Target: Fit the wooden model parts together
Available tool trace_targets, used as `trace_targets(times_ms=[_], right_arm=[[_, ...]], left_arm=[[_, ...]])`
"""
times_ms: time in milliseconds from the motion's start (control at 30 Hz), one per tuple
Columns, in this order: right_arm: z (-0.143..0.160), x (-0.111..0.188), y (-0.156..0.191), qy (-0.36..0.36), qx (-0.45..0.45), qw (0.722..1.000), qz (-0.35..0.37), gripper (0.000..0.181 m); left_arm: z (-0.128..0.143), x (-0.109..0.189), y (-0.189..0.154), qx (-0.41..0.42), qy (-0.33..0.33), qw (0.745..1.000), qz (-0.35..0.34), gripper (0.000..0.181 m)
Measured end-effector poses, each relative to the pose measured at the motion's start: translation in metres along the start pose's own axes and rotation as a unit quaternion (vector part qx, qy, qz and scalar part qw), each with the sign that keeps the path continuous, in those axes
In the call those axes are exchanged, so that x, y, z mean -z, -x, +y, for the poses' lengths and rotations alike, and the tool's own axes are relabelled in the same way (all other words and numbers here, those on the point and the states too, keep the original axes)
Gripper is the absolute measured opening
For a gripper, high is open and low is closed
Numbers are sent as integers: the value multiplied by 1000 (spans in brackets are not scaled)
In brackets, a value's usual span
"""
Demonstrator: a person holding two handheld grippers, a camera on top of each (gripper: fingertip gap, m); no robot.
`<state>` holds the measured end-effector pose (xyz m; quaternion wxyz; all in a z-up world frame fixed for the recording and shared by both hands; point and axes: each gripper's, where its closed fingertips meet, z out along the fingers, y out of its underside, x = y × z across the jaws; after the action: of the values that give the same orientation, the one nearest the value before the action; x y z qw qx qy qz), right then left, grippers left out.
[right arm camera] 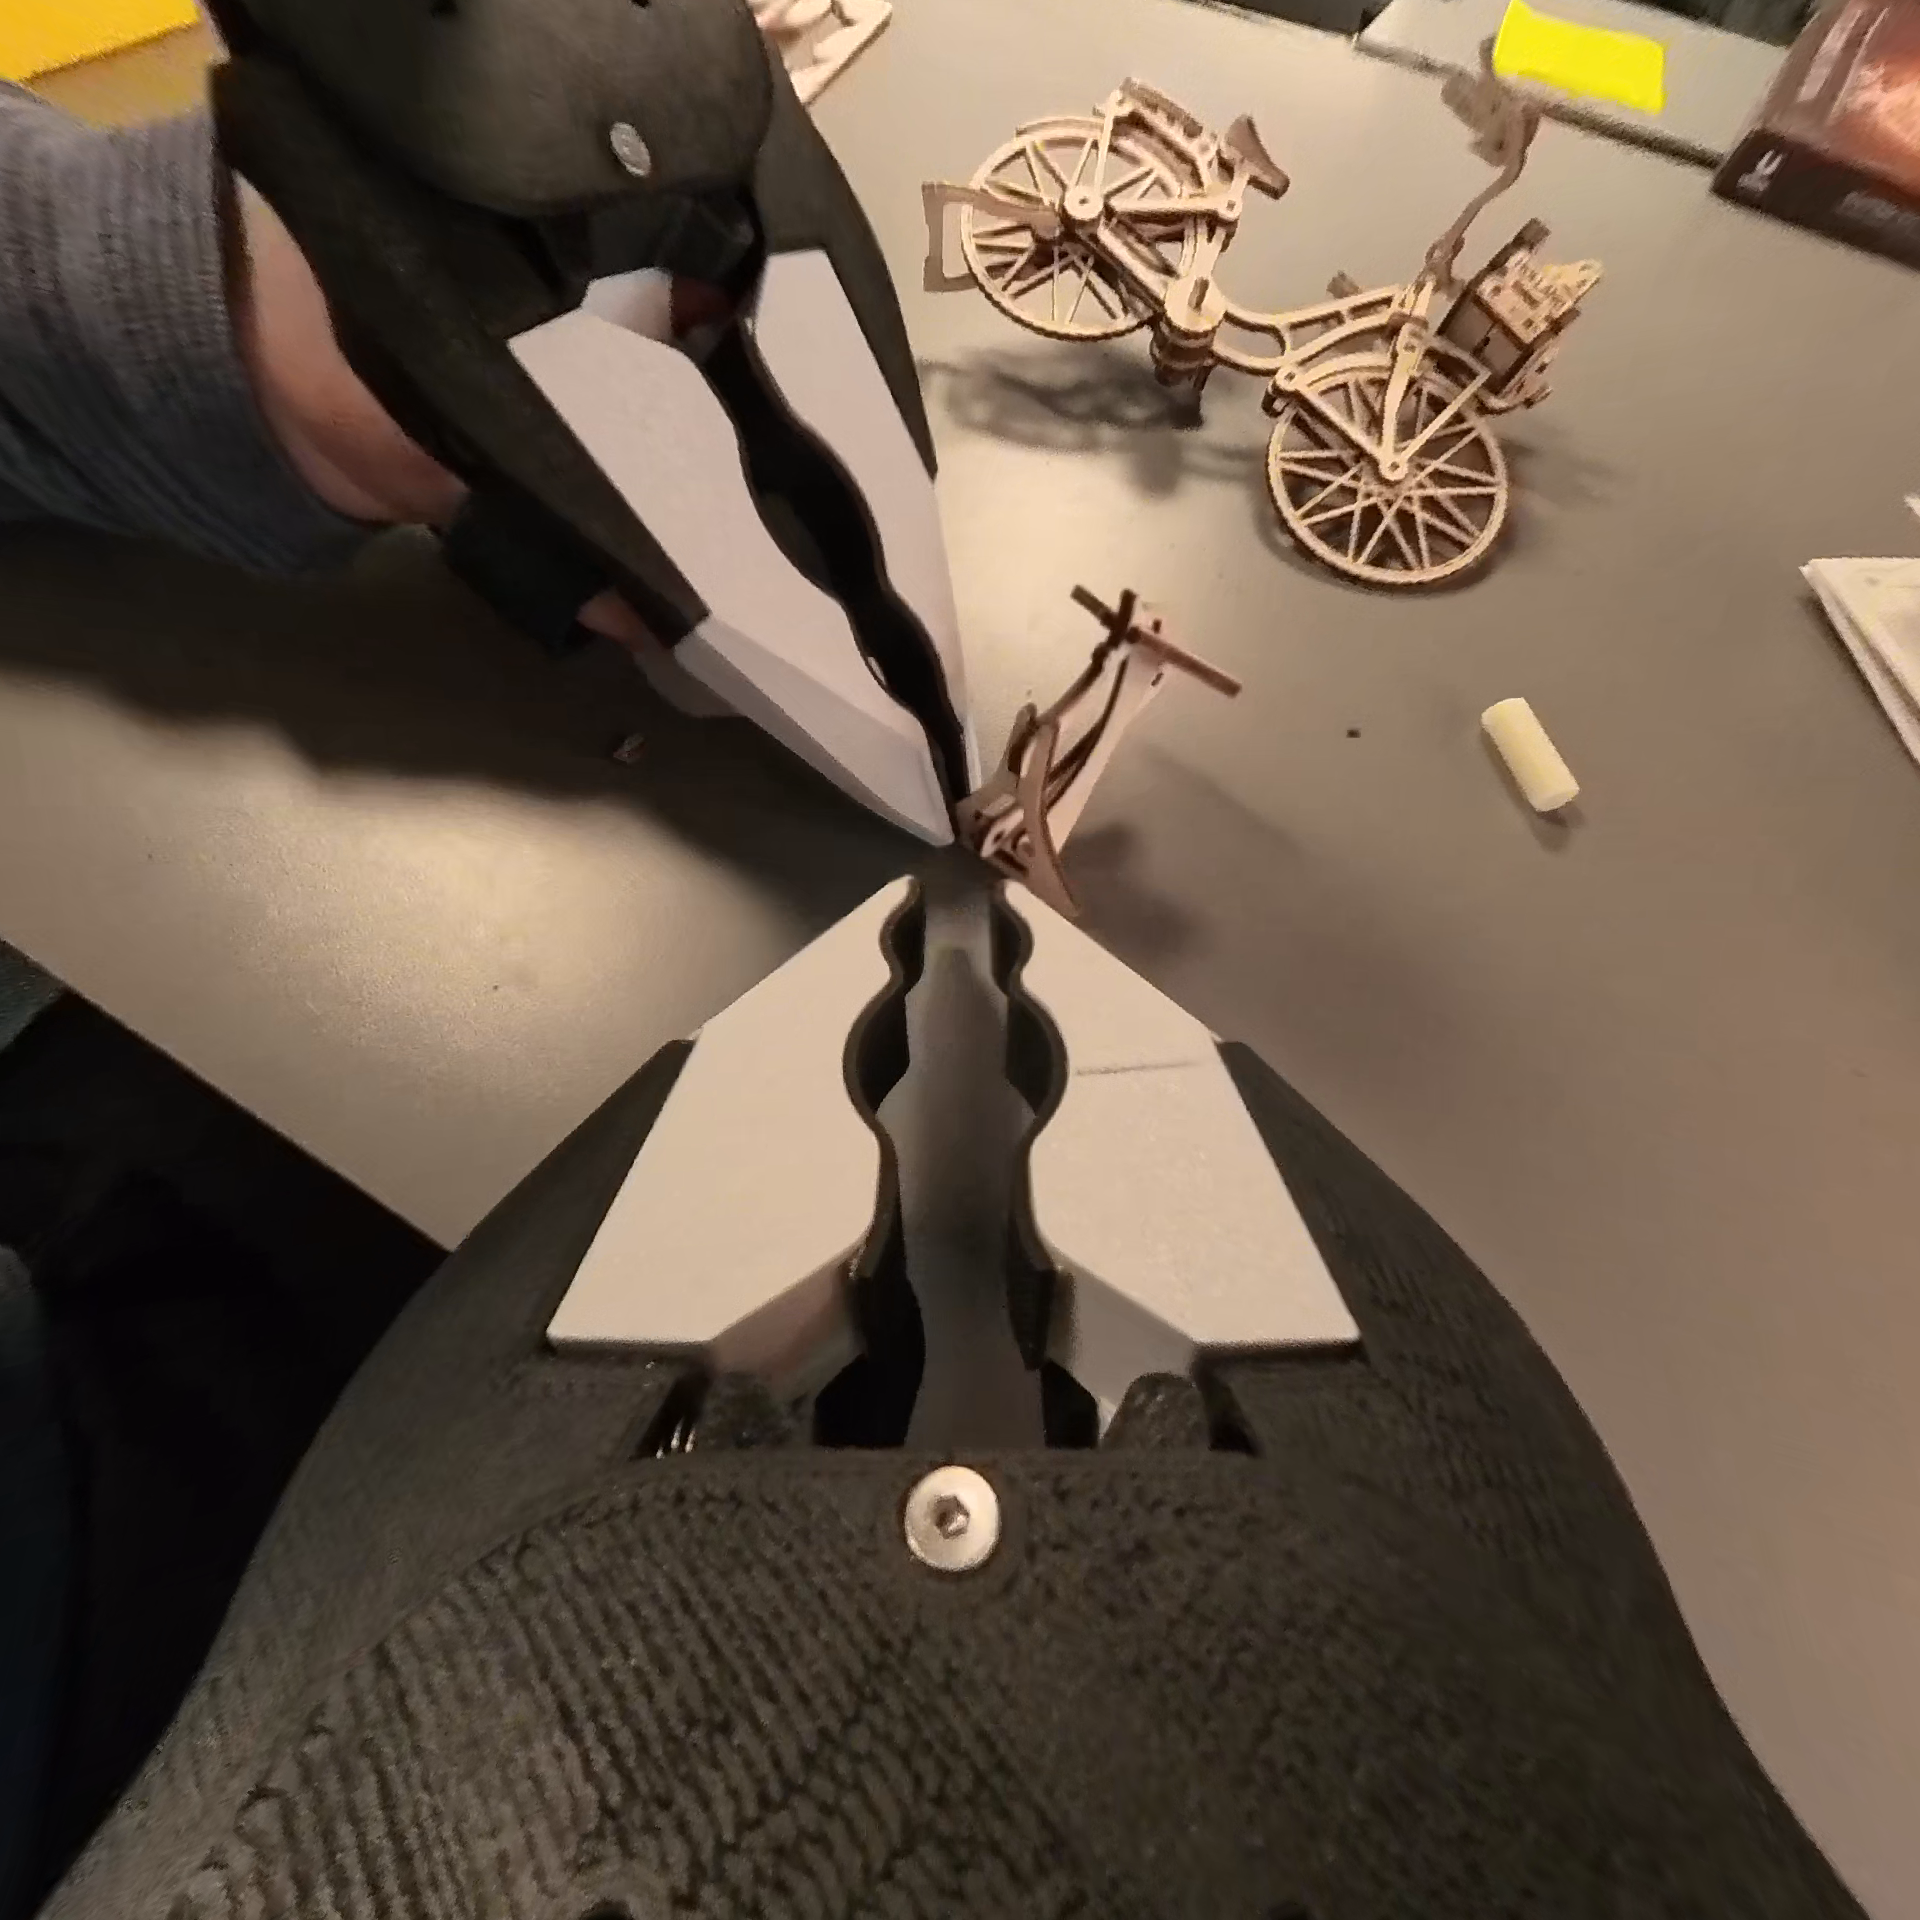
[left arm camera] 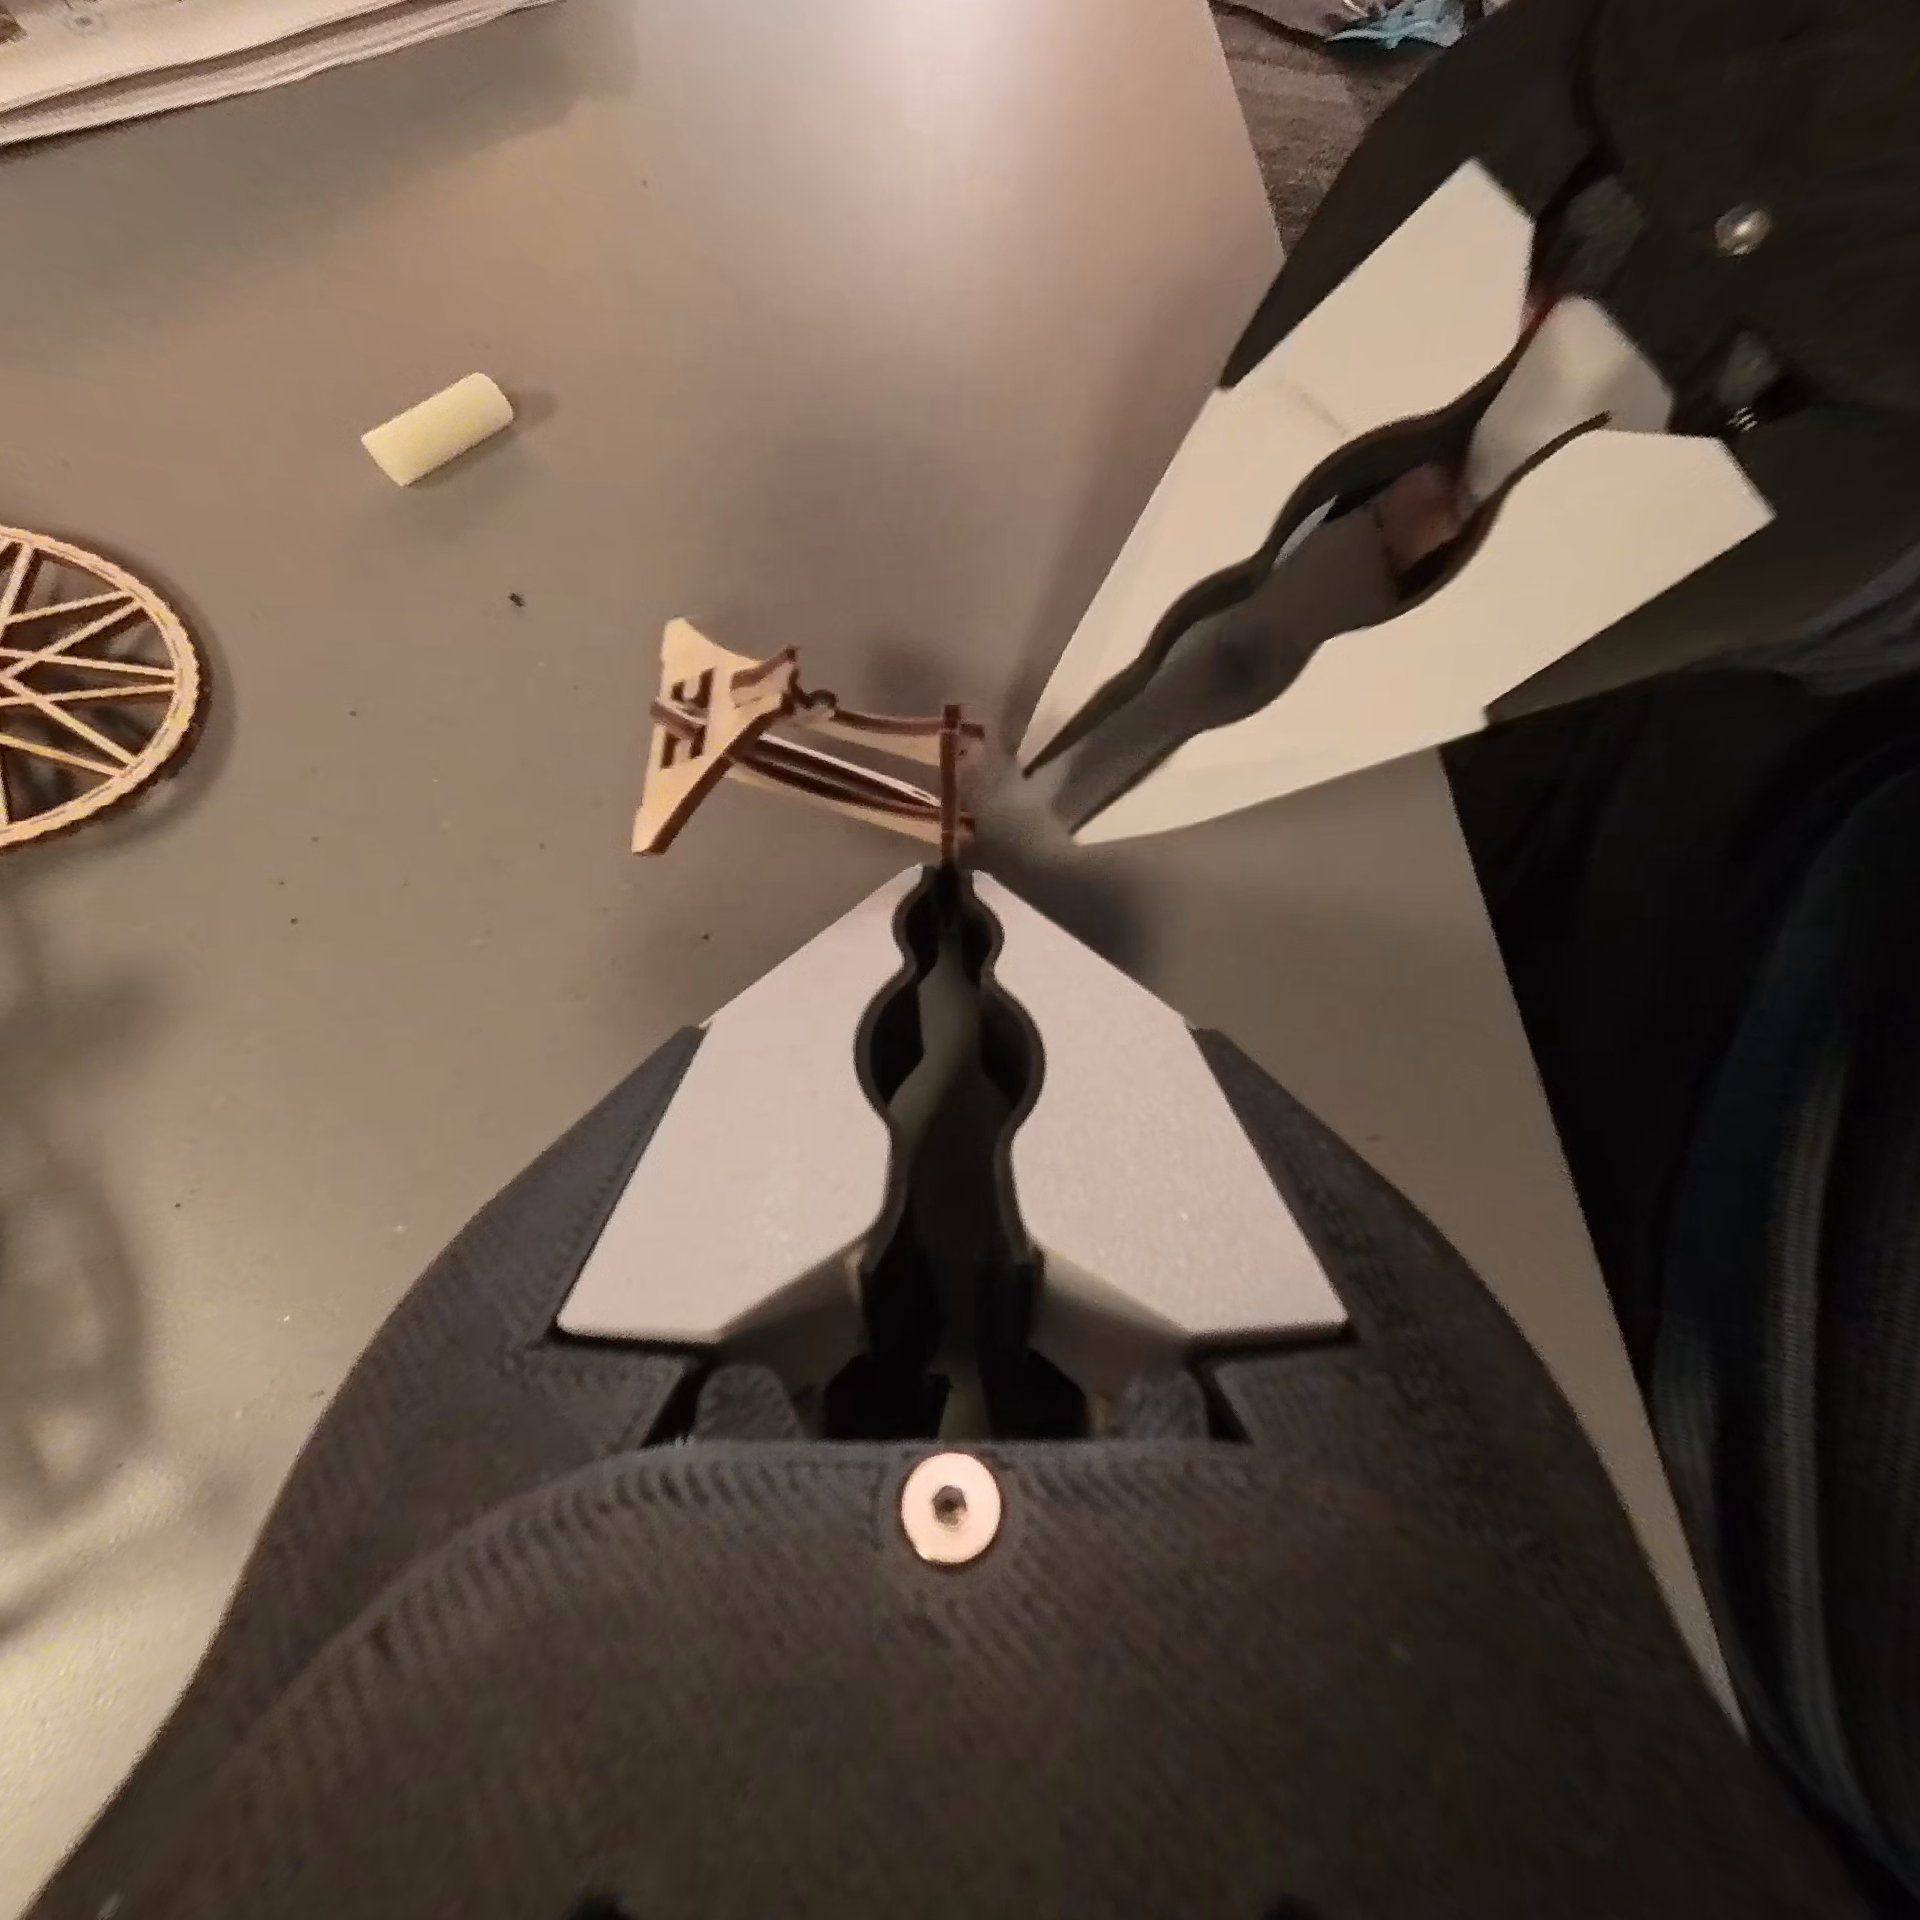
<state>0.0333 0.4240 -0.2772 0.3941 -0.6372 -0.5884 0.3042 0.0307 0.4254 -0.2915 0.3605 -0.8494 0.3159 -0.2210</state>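
while the left gripper (left arm camera: 948, 878) is clenched on a thin edge of the small wooden assembly (left arm camera: 769, 753), the piece juts toward 11 o'clock above the grey table (left arm camera: 727, 312). the right gripper (right arm camera: 961, 894) sits slightly parted just beside it — gripping nothing. at 1 o'clock stands a wooden bicycle model (right arm camera: 1247, 312); a pale cylinder (right arm camera: 1529, 767) lies at 3 o'clock.

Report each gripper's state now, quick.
Left gripper: shut on the small wooden part.
Right gripper: open, tips beside that part, holding nothing.
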Motion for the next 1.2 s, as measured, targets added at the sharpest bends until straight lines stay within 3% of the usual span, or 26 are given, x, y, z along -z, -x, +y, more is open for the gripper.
trace_targets(times_ms=[267,400,600,667,767,900,1033,1200], right_arm=[[-27,23,-45,-100,34,989,106,21],[-43,22,-71,-113,59,981,147,25],[-62,-2,-93,-141,67,976,153,23],[-68,-6,-98,-152,82,971,163,21],[-71,-11,-96,-152,122,965,175,17],[-70,-12,-90,-149,161,958,187,14],[-70,-12,-89,-149,169,957,185,11],[-71,-12,-87,-153,181,954,183,9]], left_arm=[[0,5,18,5,-7,999,-38,3],[0,8,26,6,-11,998,-58,24],[-6,23,37,-38,-53,994,-90,31],[-13,31,47,-66,-81,987,-123,49],[-25,42,54,-130,-124,969,-172,62],[-43,56,51,-229,-194,922,-244,64],[-44,50,48,-313,-173,885,-297,63],[-47,51,48,-370,-170,848,-339,38]])
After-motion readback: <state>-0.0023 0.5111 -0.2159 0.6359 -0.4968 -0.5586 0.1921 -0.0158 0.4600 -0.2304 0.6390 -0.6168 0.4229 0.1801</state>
